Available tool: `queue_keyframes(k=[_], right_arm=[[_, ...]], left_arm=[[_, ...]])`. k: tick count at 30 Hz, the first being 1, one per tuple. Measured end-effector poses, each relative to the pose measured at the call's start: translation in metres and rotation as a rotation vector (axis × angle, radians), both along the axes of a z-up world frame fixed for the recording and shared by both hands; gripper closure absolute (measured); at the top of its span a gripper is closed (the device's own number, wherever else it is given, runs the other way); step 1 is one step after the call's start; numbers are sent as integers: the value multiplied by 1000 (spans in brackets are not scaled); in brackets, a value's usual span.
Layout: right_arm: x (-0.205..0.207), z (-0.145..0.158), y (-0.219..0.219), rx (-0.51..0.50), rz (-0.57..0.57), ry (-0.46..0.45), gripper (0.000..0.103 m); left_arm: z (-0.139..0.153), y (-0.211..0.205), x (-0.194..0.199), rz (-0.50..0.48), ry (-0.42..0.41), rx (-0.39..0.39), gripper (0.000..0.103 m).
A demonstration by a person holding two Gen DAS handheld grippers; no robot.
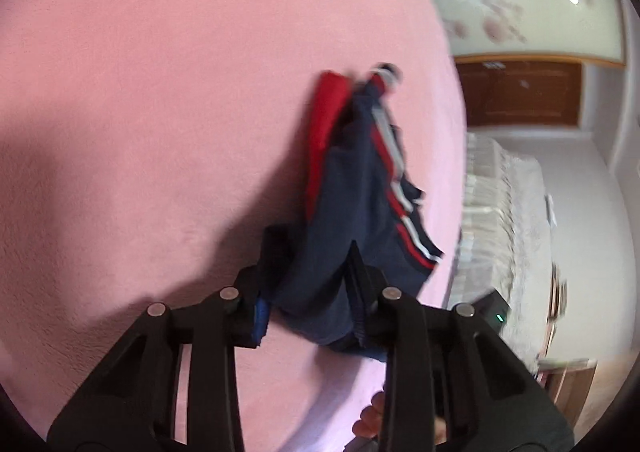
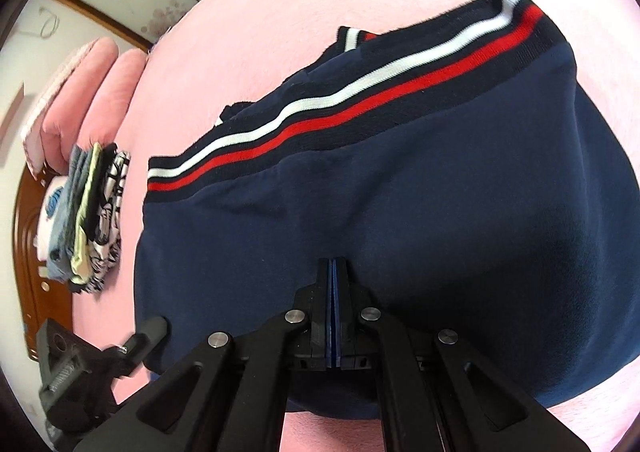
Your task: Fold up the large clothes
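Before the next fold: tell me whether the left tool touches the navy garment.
Touching: the left wrist view shows the navy garment bunched between the left tool fingers.

No readable text, label, brand, number or sign shows in either view; the navy garment (image 2: 440, 220) carries only plain white and red stripes along its ribbed band.

L gripper (image 1: 316, 268) fingers part-open, tilted down; R gripper (image 2: 333, 272) fingers closed.

The garment (image 2: 440, 212) is navy with a white and a red stripe along its dark band. It lies on a pink bedspread (image 1: 160, 92). Black gripper (image 2: 333, 266).
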State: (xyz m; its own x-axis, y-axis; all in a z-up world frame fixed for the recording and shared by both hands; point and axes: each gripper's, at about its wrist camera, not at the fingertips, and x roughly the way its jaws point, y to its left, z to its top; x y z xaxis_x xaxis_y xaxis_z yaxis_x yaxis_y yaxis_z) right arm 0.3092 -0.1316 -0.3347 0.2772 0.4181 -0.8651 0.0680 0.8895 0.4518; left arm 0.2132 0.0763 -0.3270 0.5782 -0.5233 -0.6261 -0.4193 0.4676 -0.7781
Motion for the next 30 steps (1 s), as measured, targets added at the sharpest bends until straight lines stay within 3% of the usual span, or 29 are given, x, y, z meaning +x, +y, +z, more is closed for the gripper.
queue_keyframes(k=[5, 10, 11, 13, 15, 17, 19, 24, 27, 30], right_arm=[[4, -2, -2, 45, 21, 10, 103], [7, -6, -15, 140, 23, 50, 103], [9, -7, -17, 152, 32, 60, 103], [11, -10, -21, 182, 70, 90, 103], [12, -11, -24, 201, 109, 104, 103], [15, -11, -24, 212, 143, 119, 103], [18, -12, -24, 225, 175, 145, 103], [22, -8, -3, 124, 315, 105, 103], [25, -11, -4, 151, 297, 122, 103], [28, -17, -12, 212, 258, 149, 103]], left_arm=[[50, -27, -1, -63, -201, 66, 84], [113, -91, -1, -234, -397, 149, 92], [123, -107, 0, -277, -439, 141, 103], [139, -136, 3, -337, -493, 82, 103], [145, -169, 13, -387, -445, 113, 103], [147, -200, 21, -407, -337, 288, 103], [143, -211, 23, -364, -268, 341, 103], [131, -182, 4, -200, -255, 131, 103], [130, -144, -22, -99, -210, 186, 95], [119, -114, -27, -24, -140, 216, 70]])
